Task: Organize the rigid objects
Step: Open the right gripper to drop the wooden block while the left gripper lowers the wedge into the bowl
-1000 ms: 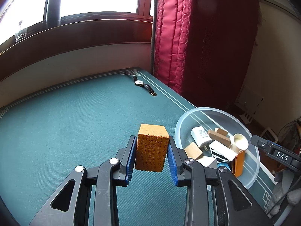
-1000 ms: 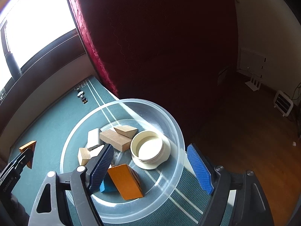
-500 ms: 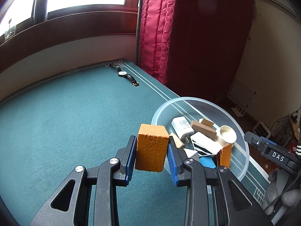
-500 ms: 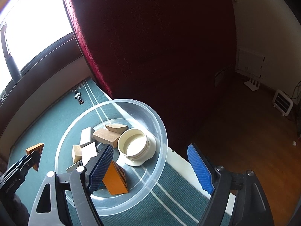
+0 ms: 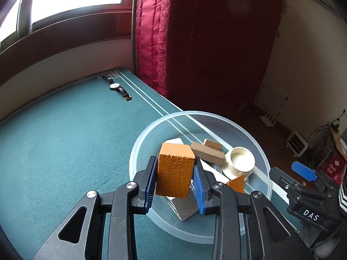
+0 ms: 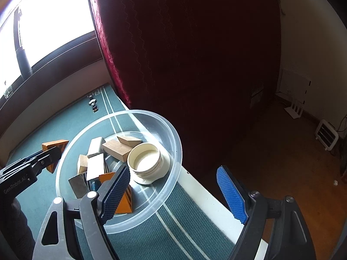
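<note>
**One block in transit, several already binned**

Item 1, table point(image 5: 65, 143): green felt surface; a wristwatch point(image 5: 117, 87) lies near its far corner, well apart from the work.

Item 2, left gripper point(image 5: 175, 176): I have its fingers point(image 5: 149, 179) closed on the orange block point(image 5: 175, 171), which is held upright above the near rim of the clear bowl point(image 5: 263, 158). Step in hand, as I judge it: carrying the block to the bowl. Next move calls for a little more reach over the bowl, then letting the fingers part so the block drops clear of the rim.

Item 3, bowl contents: wooden blocks point(image 5: 208, 153), a cream round lid point(image 5: 239, 161), an orange wedge point(image 6: 124, 201), white pieces.

Item 4, right gripper point(image 6: 173, 197): fingers spread wide, holding nothing, beside the bowl at the table edge.

Not determinable: the pieces under my held block are hidden in the left view; the lowest pieces are hard to identify.
</note>
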Available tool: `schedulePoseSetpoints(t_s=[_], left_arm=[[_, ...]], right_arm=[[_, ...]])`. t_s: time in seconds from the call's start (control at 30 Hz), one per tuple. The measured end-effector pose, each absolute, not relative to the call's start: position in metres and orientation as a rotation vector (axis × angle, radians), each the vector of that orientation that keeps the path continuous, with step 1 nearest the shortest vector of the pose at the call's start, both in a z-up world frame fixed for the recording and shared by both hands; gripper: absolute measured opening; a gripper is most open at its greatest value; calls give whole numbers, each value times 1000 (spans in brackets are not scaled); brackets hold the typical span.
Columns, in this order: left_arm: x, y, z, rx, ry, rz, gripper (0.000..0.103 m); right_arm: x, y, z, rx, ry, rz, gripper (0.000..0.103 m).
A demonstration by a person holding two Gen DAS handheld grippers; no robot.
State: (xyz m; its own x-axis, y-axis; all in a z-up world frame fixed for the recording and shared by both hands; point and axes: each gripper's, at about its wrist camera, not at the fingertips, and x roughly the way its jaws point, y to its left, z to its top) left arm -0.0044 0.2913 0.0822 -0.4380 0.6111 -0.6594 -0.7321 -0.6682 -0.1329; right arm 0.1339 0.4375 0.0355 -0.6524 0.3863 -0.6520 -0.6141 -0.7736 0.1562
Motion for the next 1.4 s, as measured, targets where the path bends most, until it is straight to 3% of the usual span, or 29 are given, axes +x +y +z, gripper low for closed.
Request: schedulePoseSetpoints(t_s=[0.8, 0.83, 0.97, 1.4], left_arm=[[1, 358, 67, -939, 302, 2062, 33], [0, 358, 66, -948, 300, 2061, 34], [-2, 353, 65, -954, 285, 2080, 54], [0, 332, 69, -916, 349, 2234, 62]], right_arm=[[146, 455, 26, -831, 586, 2431, 86], [146, 454, 26, -833, 585, 2433, 86], [146, 452, 26, -835, 575, 2439, 86], [147, 447, 25, -855, 557, 2458, 89]])
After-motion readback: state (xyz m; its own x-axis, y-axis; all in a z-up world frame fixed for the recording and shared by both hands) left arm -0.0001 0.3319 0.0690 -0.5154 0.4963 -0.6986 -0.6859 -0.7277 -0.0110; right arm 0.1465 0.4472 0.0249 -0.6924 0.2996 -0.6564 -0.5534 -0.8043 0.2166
